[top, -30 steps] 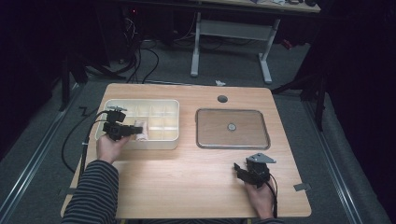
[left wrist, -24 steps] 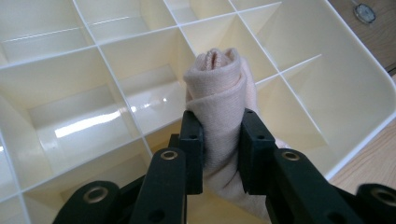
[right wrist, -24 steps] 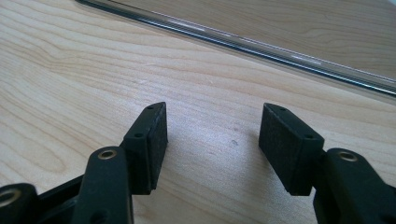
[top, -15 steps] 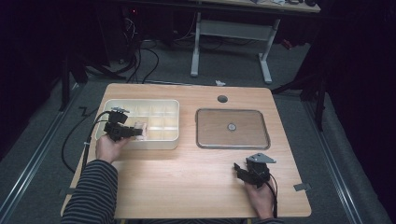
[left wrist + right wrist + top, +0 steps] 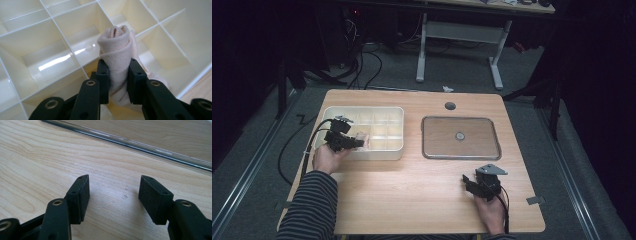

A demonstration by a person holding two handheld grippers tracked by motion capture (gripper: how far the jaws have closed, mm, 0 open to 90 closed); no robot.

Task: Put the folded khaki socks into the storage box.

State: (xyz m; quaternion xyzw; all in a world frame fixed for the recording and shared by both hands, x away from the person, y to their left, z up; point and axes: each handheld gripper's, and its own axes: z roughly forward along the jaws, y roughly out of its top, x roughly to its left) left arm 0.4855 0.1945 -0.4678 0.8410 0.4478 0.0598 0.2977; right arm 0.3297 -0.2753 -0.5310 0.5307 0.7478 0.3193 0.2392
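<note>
R gripper [image 5: 473, 184] rests low on the bench [image 5: 412, 200] near the person's edge, jaws spread, nothing between them; it hasn't moved vs a sec ago. Tray [image 5: 460, 137] sits beyond it, bare. Farther left, L gripper [image 5: 117, 82] is clenched on the rolled pale sock [image 5: 117, 50] and has edged a bit further in over the divided bin [image 5: 384, 150], now above a near-side cell. Judgement: placing step nearly due; next is lower and let go.

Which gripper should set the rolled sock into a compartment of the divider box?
Left. The left gripper is shut on the rolled sock over the divider box. The right gripper is open, empty, near the tray.
</note>
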